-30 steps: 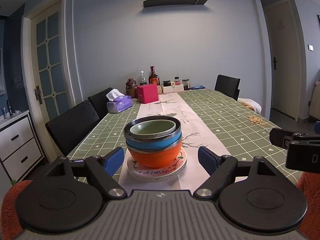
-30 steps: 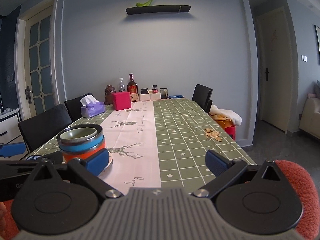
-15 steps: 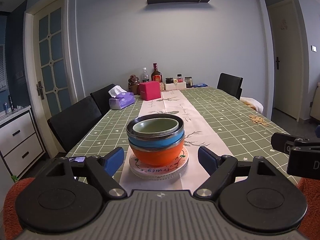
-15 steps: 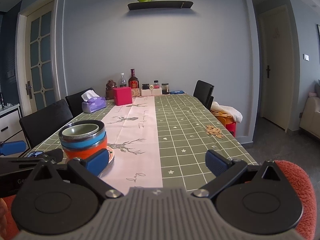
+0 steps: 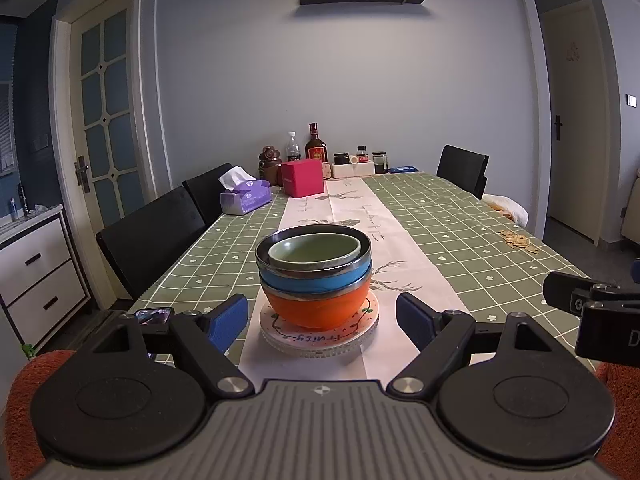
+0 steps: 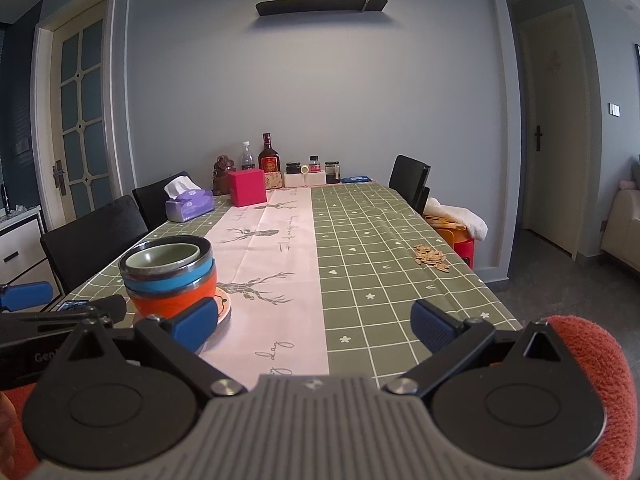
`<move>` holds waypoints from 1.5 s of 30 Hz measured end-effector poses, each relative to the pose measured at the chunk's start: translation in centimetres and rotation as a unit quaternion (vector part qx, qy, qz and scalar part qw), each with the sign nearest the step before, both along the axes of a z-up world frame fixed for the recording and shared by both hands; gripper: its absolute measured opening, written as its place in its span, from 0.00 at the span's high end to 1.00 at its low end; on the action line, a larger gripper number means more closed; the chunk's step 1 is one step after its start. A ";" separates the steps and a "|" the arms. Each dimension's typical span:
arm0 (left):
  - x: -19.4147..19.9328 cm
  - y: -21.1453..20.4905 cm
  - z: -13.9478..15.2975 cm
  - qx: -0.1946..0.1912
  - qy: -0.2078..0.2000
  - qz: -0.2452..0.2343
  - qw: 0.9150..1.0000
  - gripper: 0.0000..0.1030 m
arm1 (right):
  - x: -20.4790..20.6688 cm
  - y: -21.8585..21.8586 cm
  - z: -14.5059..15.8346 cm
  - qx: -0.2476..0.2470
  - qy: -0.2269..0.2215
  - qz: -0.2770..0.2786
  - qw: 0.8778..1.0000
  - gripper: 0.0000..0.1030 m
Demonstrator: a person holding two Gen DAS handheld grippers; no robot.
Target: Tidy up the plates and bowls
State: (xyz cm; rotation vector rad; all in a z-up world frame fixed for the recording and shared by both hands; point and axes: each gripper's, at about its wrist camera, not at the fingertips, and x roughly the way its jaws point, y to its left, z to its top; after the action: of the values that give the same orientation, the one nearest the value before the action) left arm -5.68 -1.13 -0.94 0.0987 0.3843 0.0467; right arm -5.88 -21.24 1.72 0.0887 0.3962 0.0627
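Note:
A stack of bowls stands on a stack of plates on the pink runner near the table's front edge. From the bottom: an orange bowl, a blue bowl, and a small green bowl on top. The stack also shows at the left of the right wrist view. My left gripper is open and empty, its fingers level with the plates and a little in front of them. My right gripper is open and empty, to the right of the stack.
A pink box, a purple tissue box, bottles and jars stand at the far end. Seeds lie near the right edge. Black chairs line the left side. A phone lies at the front left.
Both grippers have drawn back slightly from the table and tilted up a little. The stack has not moved. Both grippers stay open.

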 end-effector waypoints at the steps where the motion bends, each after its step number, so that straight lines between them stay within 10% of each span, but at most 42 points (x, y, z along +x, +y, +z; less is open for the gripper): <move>1: 0.0 0.0 0.0 0.000 0.000 0.000 1.000 0.05 | 0.0 0.0 0.0 0.000 0.000 0.000 1.000 0.03; 45: -0.4 0.0 0.3 0.001 -0.005 0.011 1.000 0.05 | -0.4 0.1 0.1 -0.001 -0.005 0.006 1.000 0.03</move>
State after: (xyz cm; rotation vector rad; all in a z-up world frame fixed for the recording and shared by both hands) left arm -6.05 -1.12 -0.68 0.0971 0.3758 0.0687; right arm -6.32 -21.15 1.81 0.0842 0.3864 0.0755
